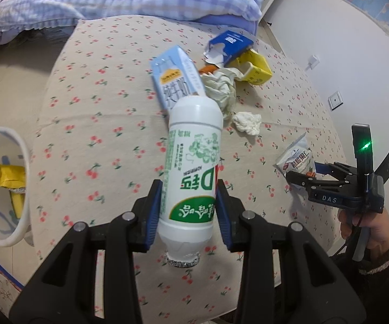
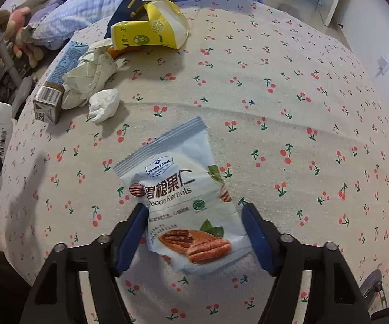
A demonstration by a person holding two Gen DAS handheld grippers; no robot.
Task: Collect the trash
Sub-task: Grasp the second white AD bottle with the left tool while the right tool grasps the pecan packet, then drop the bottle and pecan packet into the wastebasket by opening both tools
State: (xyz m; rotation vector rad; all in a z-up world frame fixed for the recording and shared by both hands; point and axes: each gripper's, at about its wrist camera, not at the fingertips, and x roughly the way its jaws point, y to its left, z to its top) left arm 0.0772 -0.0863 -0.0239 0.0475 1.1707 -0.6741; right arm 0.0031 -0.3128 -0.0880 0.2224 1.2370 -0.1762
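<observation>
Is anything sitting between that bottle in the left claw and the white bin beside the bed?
Nothing visible does. The left claw is shut on the white drink bottle, held above the bedspread. The white bin stands off to its left, mouth open, with only bare cherry-print cloth between them.

The bottle (image 1: 191, 172) sits between the left gripper (image 1: 189, 210) fingers, above the table (image 1: 91, 102). The bin (image 1: 3, 189) is off the table's left edge. Cartons (image 1: 176, 78) and tissues (image 1: 247, 122) lie mid-table. The snack bag (image 2: 186, 197) lies nearer the right edge.
</observation>
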